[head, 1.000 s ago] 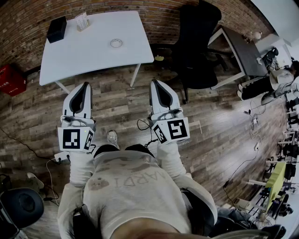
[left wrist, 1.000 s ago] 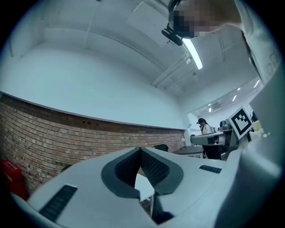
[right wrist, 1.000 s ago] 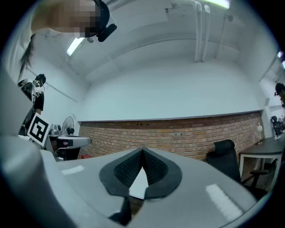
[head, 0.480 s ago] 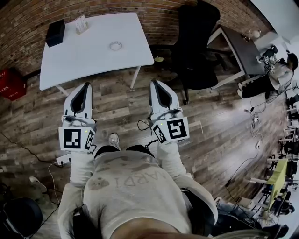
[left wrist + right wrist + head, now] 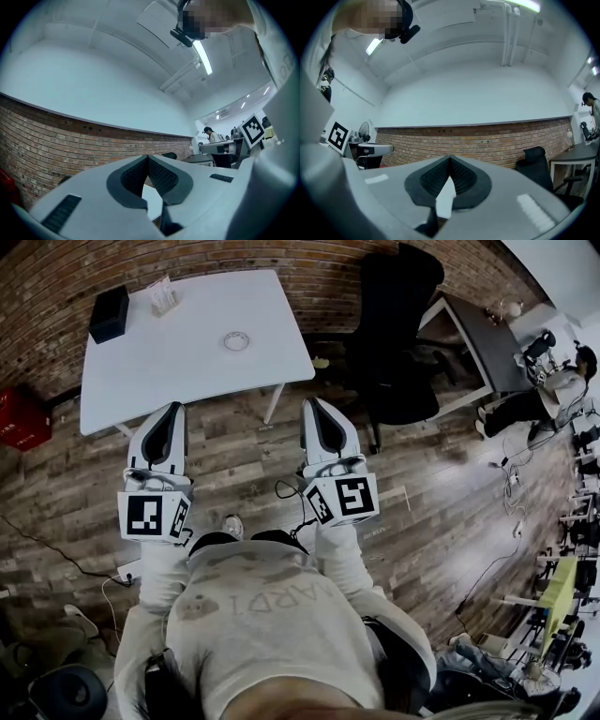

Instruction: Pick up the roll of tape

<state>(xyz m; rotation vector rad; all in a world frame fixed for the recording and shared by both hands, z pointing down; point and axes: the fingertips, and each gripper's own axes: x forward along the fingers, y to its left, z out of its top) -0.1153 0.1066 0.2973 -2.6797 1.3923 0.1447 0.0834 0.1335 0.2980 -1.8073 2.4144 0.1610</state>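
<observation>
Likely light and stiff, the roll of tape (image 5: 236,340) flat on the table (image 5: 159,367) suits a pinch across its wall; left gripper (image 5: 171,410) and right gripper (image 5: 312,405) are clenched empty

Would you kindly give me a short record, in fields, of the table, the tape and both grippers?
surface: white table, ahead of the person
target: tape lying flat on the table, untouched
also there: black box and a small holder at the table's far left end
left side: left gripper jaws together, empty, above the floor short of the table
right side: right gripper jaws together, empty, also short of the table
progress: tape not yet reached
</observation>
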